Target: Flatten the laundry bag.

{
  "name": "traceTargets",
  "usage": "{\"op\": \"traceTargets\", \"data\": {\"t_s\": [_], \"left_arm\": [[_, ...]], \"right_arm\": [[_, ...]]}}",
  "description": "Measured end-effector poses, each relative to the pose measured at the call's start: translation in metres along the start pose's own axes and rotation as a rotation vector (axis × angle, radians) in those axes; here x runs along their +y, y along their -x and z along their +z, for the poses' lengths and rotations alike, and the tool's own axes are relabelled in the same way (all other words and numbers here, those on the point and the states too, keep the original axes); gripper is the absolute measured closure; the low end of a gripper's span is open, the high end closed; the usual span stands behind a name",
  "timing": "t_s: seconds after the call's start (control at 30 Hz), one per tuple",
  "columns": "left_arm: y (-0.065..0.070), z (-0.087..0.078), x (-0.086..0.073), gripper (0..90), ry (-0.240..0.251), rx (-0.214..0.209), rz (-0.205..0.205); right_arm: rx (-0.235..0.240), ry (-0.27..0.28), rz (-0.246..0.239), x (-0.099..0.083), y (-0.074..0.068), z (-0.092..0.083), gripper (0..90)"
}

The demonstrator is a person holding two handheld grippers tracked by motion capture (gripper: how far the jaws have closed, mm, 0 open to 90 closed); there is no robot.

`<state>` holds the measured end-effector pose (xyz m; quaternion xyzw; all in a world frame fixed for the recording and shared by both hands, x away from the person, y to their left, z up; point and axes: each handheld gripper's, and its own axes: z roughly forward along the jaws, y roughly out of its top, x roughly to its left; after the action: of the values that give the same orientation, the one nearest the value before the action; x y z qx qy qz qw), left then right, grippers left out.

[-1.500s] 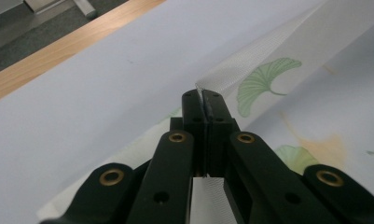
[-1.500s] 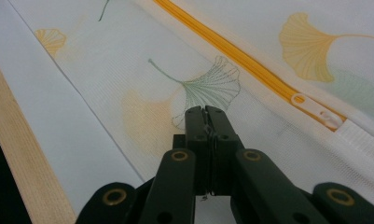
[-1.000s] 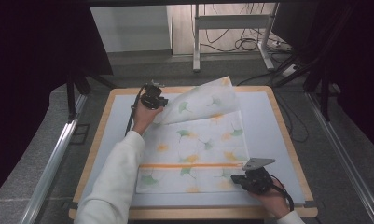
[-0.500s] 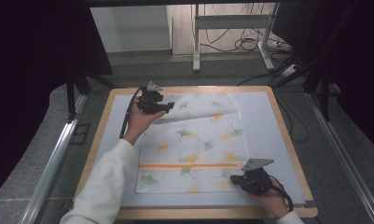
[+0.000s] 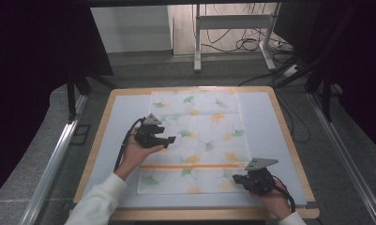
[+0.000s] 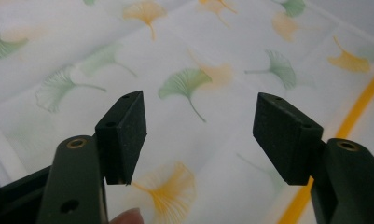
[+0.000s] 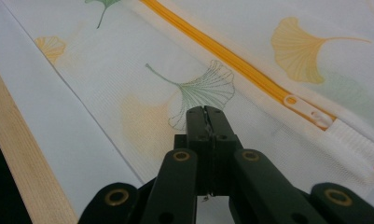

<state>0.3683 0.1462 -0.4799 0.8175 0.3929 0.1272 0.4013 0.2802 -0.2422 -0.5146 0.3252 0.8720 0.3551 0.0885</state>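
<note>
The left gripper hangs with its jaws spread wide, having just been opening, nothing between them, above the middle of the white mesh bag printed with green and orange ginkgo leaves. The right gripper is closed tight, its tips resting on the bag's near right corner, just below the orange zipper and near its white pull.

To smooth the bag well, I judge the right should keep pinning that corner while the left presses flat and sweeps outward, avoiding fresh wrinkles.

The bag lies spread flat on the pale blue mat, stretching away from both grippers toward the far edge.
</note>
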Motion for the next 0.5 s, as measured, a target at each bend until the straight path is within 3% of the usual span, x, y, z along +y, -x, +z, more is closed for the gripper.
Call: {"op": "traceTargets", "data": {"t_s": [0.13,0.27,0.43,0.5], "left_arm": [[0.009,-0.005,-0.014,34.0,-0.006,-0.018,0.004],[0.014,-0.006,-0.024,33.8,0.003,-0.038,-0.018],[0.024,-0.004,-0.038,33.2,-0.06,-0.014,0.012],[0.027,-0.006,-0.044,33.2,-0.067,-0.006,0.005]], "right_arm": [[0.004,0.006,0.011,0.001,0.001,-0.001,89.0],[0.002,0.008,0.009,0.001,0.002,-0.001,89.0],[0.0,0.01,0.009,0.001,0.002,-0.002,89.0],[-0.003,0.01,0.006,0.0,0.002,-0.003,89.0]]}}
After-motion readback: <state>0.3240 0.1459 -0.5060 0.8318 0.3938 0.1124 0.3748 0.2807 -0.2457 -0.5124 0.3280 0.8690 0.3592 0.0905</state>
